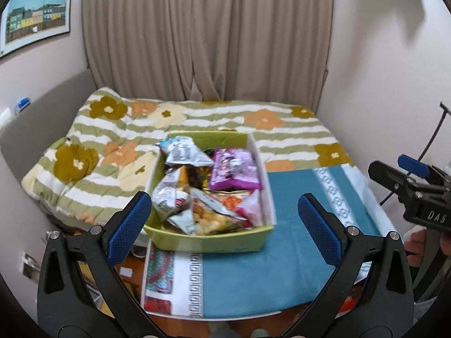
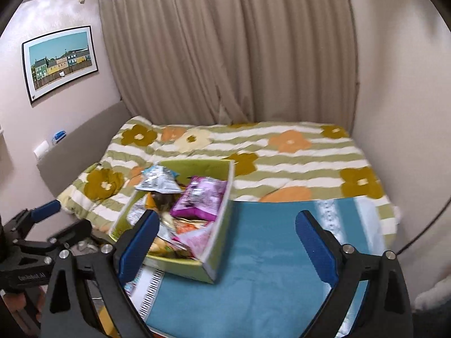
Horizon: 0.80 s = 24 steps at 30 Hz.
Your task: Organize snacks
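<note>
Left wrist view: my left claw point(image 1: 224, 222) gapes wide and empty, as does my right claw point(image 2: 227, 246), both short of the snack-filled box point(image 1: 214, 242) on the blue towel point(image 1: 284, 262) on the bed point(image 1: 282, 138).

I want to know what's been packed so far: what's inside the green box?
The green box holds a heap of snack packets: a purple bag, a silver-blue one and pink, orange and white ones. The packets cover the bottom, so anything beneath them is hidden.
</note>
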Each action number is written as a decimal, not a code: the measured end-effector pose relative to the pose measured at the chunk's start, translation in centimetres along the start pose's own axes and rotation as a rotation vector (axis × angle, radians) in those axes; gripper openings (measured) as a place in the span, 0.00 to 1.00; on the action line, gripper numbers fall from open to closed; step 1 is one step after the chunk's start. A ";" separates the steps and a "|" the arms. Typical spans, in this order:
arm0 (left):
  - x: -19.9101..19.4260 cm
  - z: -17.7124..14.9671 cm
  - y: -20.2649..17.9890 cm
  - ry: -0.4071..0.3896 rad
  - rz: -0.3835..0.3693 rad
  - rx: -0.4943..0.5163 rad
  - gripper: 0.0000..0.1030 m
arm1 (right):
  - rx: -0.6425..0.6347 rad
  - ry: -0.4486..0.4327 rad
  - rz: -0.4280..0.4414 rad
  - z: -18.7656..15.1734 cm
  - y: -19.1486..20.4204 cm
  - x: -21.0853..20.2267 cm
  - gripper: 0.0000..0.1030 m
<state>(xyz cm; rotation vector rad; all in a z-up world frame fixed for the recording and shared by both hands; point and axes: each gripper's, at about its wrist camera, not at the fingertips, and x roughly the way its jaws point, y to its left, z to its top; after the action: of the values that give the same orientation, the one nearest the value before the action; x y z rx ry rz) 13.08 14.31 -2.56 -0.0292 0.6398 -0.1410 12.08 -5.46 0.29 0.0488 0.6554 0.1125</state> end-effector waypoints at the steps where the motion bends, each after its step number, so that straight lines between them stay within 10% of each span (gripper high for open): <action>1: -0.7 -0.3 -0.6 -0.009 -0.005 -0.003 1.00 | -0.005 -0.009 -0.017 -0.2 -0.3 -0.7 1.00; 24: -5.6 -3.8 -6.7 -0.074 0.030 0.043 1.00 | 0.014 -0.041 -0.176 -5.5 -4.5 -8.0 1.00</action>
<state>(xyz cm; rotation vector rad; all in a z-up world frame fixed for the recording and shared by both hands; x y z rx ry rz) 5.59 8.52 -1.83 0.0164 0.5628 -0.1243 2.81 -10.82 0.45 0.0066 0.6170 -0.0627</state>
